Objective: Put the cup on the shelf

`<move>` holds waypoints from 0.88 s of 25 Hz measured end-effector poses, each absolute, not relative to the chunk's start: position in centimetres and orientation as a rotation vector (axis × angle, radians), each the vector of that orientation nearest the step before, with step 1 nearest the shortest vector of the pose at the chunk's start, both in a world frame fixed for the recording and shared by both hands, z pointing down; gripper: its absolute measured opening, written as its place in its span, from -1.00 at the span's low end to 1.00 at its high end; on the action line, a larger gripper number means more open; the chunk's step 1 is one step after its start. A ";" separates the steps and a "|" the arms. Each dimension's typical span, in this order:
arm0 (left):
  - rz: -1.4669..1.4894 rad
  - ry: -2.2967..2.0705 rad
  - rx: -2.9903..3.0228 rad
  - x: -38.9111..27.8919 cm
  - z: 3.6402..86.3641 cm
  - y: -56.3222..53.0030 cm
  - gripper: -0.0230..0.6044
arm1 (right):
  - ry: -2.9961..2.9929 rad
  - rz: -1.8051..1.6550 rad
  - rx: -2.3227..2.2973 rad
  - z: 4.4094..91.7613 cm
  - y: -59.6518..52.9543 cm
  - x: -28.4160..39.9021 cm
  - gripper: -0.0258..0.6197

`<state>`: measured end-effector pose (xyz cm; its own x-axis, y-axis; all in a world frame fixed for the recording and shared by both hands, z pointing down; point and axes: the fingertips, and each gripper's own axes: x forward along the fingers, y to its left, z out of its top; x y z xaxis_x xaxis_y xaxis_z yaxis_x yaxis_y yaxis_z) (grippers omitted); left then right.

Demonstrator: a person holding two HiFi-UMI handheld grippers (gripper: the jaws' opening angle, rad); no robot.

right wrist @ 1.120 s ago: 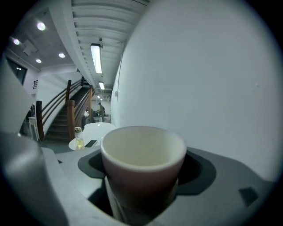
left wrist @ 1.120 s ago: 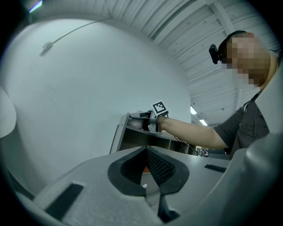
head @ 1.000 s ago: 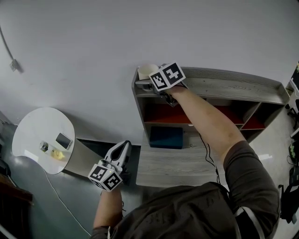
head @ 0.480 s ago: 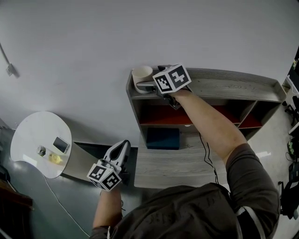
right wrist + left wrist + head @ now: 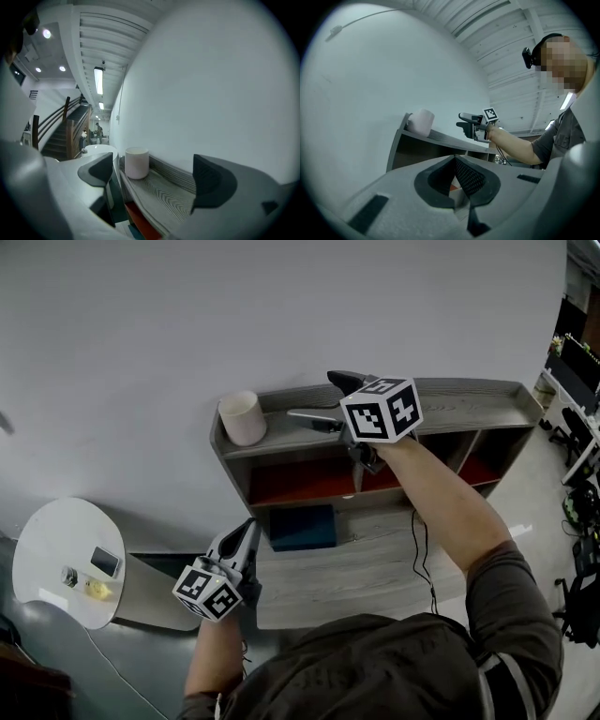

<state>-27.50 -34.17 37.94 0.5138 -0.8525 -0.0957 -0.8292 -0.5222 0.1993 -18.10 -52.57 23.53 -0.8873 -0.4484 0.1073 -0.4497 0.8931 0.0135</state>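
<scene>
A pale cylindrical cup (image 5: 243, 417) stands upright at the left end of the grey wooden shelf's top board (image 5: 469, 399). My right gripper (image 5: 314, 399) hovers over that board a little to the right of the cup, jaws open and empty. In the right gripper view the cup (image 5: 137, 162) stands free on the shelf top (image 5: 164, 197), ahead of my right gripper (image 5: 154, 174) and beyond its pads. My left gripper (image 5: 246, 532) hangs low in front of the shelf, shut and empty. The left gripper view shows my left gripper (image 5: 459, 176) low, with the cup (image 5: 420, 123) and my right gripper (image 5: 464, 121) above it.
Under the top board are red-backed compartments (image 5: 300, 482) and a dark blue box (image 5: 300, 526). A lower grey board (image 5: 347, 568) juts toward me. A round white table (image 5: 56, 540) with small items stands at the left. The wall runs right behind the shelf.
My right gripper opened off the cup and drew back to the right along the shelf top. The cup stays standing at the left end. The left gripper has hardly moved.
</scene>
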 end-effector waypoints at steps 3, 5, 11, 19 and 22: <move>-0.272 -1.416 2.641 -25.7 37.8 -35.1 -0.91 | -2.969 0.011 0.754 22.9 -52.1 -13.8 0.63; -0.270 -1.388 2.652 -24.6 37.8 -35.7 -0.91 | -2.971 0.015 0.791 22.9 -52.0 -11.1 0.58; -0.254 -1.320 2.687 -21.6 37.6 -37.1 -0.91 | -2.981 0.053 0.898 23.3 -51.4 -3.6 0.46; -0.241 -1.294 2.732 -19.6 36.8 -38.2 -0.91 | -3.009 0.048 0.955 25.7 -49.1 4.2 0.14; -0.239 -1.295 2.736 -19.2 37.0 -38.3 -0.91 | -3.007 0.043 0.958 27.9 -47.9 6.2 0.00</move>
<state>-19.15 -38.26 36.96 0.6250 -0.7746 -0.0967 -0.7580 -0.6318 0.1619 6.21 -47.93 27.89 -0.8155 -0.5787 -0.0063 -0.5783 0.8153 -0.0305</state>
